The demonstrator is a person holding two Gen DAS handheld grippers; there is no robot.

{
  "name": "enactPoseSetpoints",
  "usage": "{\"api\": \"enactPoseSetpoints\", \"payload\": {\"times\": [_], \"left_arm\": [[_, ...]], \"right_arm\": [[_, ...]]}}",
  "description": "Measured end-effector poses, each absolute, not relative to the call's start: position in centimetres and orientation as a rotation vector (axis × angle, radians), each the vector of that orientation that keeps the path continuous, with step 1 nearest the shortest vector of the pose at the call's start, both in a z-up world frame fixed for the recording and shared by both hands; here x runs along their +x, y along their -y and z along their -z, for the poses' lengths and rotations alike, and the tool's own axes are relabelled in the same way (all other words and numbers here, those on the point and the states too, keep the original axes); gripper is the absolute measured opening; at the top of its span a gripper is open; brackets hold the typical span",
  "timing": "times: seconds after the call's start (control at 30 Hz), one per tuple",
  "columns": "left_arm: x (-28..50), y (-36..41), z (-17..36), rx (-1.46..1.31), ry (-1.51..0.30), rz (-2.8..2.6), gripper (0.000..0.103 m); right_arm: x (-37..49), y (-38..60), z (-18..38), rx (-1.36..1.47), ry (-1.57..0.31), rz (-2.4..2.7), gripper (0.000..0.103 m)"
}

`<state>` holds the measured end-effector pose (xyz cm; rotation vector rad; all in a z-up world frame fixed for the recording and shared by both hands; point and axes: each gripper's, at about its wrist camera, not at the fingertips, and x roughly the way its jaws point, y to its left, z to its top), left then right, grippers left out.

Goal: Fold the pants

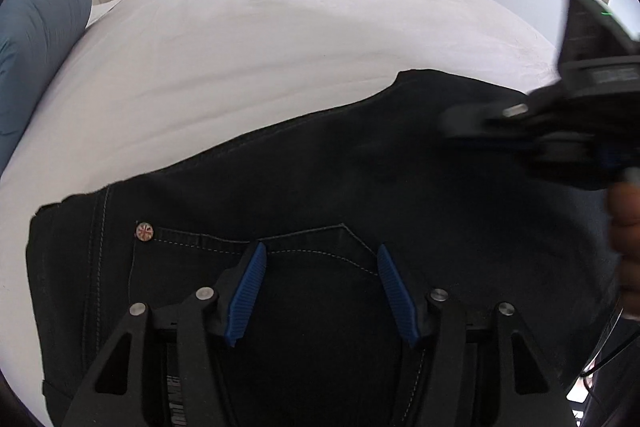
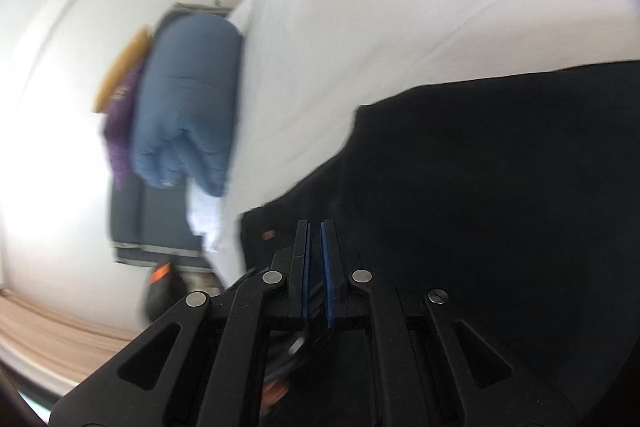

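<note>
Jaws: left gripper [image 1: 320, 259] open over pants [image 1: 320, 167], right gripper [image 2: 316, 227] closed, empty

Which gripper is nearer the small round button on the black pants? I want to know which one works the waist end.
Left. The left gripper hangs open over the pocket stitching, just right of the button. The right gripper is farther along the pants.
</note>
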<state>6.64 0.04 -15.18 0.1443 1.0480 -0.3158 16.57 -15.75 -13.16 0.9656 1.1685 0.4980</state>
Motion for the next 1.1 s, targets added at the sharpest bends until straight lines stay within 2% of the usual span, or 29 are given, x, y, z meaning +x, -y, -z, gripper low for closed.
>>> {"api": "enactPoseSetpoints", "payload": {"times": [0.03, 0.07, 0.17, 0.33, 0.4, 0.43, 0.5, 0.6, 0.67, 0.7, 0.77, 0.87, 0.97, 1.1], "left_arm": [[6.8, -0.5, 15.1, 0.151, -1.049, 0.313, 0.062], [6.8, -0.5, 15.2, 0.165, -1.049, 0.31, 0.062], [6.7, -0.5, 15.3, 0.165, -1.041, 0.32, 0.062], [6.1, -1.7, 15.5, 0.156, -1.029, 0.33, 0.062], [5.9, -1.7, 15.6, 0.158, -1.027, 0.326, 0.062], [6.2, 0.4, 16.0, 0.159, -1.025, 0.323, 0.062], [6.0, 1.2, 16.1, 0.166, -1.019, 0.313, 0.062], [5.3, 3.3, 16.4, 0.191, -1.017, 0.296, 0.063], [5.2, 3.8, 16.2, 0.203, -1.023, 0.293, 0.063], [5.3, 4.0, 16.1, 0.207, -1.028, 0.294, 0.063], [5.2, 4.2, 15.9, 0.218, -1.032, 0.293, 0.063], [5.2, 4.1, 15.8, 0.221, -1.03, 0.293, 0.063], [5.3, 3.8, 15.7, 0.219, -1.029, 0.298, 0.063], [6.2, 2.7, 15.7, 0.218, -1.028, 0.298, 0.063]], "right_arm": [[18.0, 14.6, 14.3, 0.931, -1.197, -0.475, 0.006], [19.2, 13.9, 15.5, 0.876, -1.217, -0.443, 0.0], [20.9, 15.4, 17.2, 0.986, -1.175, -0.443, 0.0], [18.9, 25.9, 16.8, 1.118, -0.975, -0.175, 0.0], [16.6, 30.3, 15.0, 1.112, -0.907, -0.025, 0.0], [15.2, 31.9, 14.0, 1.123, -0.868, -0.011, 0.007], [13.1, 32.1, 12.1, 1.191, -0.791, -0.092, 0.007], [13.0, 27.7, 11.2, 1.106, -0.84, -0.258, 0.007], [13.6, 25.5, 13.6, 1.075, -0.938, -0.265, 0.007], [13.6, 25.4, 15.8, 1.092, -0.987, -0.206, 0.0], [12.6, 27.3, 18.0, 1.228, -0.906, -0.176, 0.0], [10.4, 32.0, 16.5, 1.2, -0.811, -0.001, 0.0], [4.4, 40.7, 16.5, 1.298, -0.632, 0.184, 0.0], [1.2, 48.1, 14.5, 1.214, -0.54, 0.315, 0.0]]}}
